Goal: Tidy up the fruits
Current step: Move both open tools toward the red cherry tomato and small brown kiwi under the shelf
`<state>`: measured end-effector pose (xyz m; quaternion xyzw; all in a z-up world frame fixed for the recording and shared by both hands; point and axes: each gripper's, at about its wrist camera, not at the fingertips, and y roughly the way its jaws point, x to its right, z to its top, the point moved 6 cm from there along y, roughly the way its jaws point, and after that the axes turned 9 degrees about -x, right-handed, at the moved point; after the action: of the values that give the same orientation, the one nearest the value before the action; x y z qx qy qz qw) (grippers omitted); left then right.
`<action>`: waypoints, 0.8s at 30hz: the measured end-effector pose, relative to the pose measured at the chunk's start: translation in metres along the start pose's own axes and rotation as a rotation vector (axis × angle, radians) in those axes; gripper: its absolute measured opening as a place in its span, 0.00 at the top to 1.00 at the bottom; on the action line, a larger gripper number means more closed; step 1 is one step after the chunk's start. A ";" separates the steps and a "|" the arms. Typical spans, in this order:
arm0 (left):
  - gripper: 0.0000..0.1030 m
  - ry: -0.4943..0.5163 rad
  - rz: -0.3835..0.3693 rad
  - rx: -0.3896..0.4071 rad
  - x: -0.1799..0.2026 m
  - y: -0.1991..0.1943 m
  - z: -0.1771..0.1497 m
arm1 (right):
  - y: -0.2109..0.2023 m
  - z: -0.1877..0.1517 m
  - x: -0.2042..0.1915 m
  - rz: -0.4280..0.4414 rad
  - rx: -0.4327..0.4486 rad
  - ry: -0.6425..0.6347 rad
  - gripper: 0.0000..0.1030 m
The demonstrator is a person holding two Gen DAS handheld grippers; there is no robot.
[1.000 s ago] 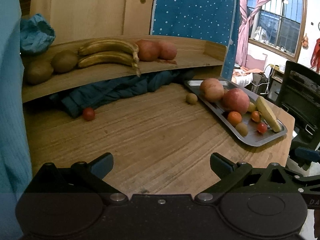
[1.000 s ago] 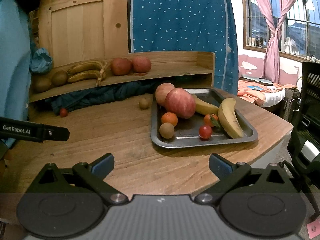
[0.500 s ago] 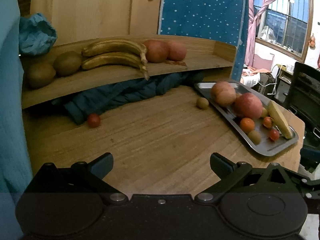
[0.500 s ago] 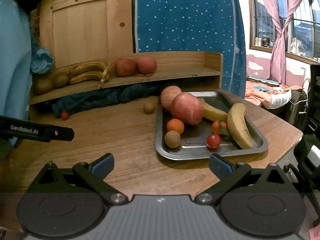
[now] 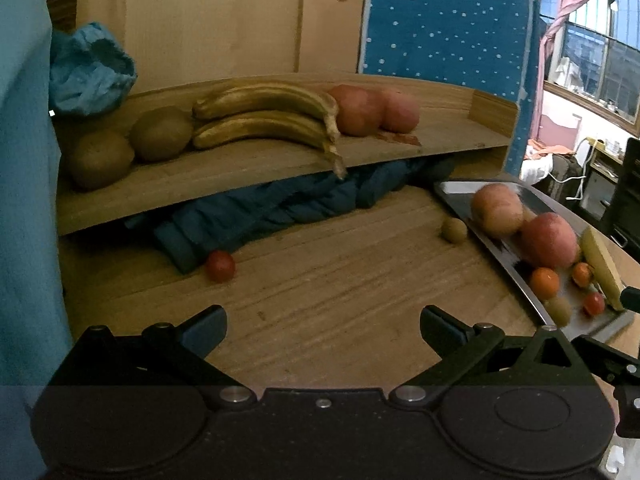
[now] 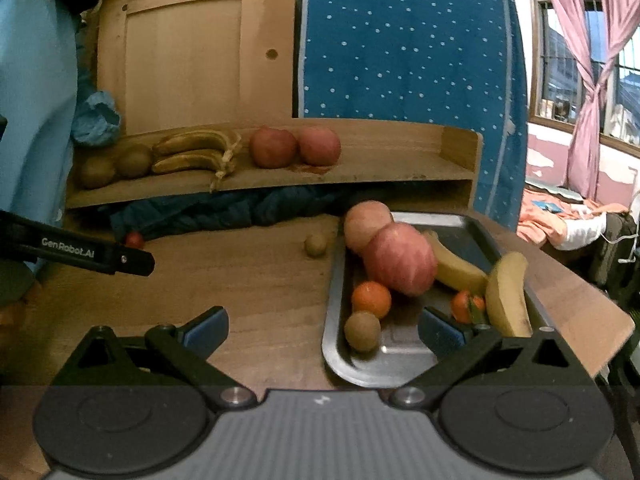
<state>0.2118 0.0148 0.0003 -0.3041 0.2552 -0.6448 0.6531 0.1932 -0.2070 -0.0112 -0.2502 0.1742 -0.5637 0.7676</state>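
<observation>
Left wrist view: both tongs (image 5: 323, 322) (image 6: 323, 326) gape empty over wooden table (image 5: 340, 280) by curtained window (image 6: 592, 80).

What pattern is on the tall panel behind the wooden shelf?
Blue with small white dots: the tall fabric panel, clearest in the right wrist view.

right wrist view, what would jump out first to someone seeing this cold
The metal tray at the table's right, heaped with two big red apples, bananas and small fruit, grabs the eye first. Behind it, a wooden shelf carries a tidy row: kiwis, two bananas and two more apples. The right gripper hangs open just before the tray.
</observation>
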 end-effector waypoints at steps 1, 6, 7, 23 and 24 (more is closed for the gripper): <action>0.01 -0.004 0.004 0.000 -0.001 0.002 0.002 | 0.003 0.002 0.000 0.002 0.001 -0.008 0.00; 0.01 -0.016 0.030 -0.006 -0.006 0.012 0.012 | 0.019 0.014 -0.001 0.017 0.005 -0.052 0.00; 0.01 -0.018 0.037 -0.008 -0.007 0.015 0.014 | 0.023 0.017 -0.001 0.027 0.004 -0.061 0.00; 0.01 -0.057 0.053 -0.020 -0.003 0.047 0.035 | 0.072 0.061 -0.001 0.168 -0.026 -0.220 0.00; 0.01 -0.065 0.062 -0.021 -0.005 0.047 0.034 | 0.075 0.062 -0.002 0.180 -0.031 -0.233 0.00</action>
<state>0.2685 0.0213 -0.0111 -0.3235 0.2499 -0.6115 0.6775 0.2847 -0.1755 -0.0041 -0.3093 0.1143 -0.4569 0.8261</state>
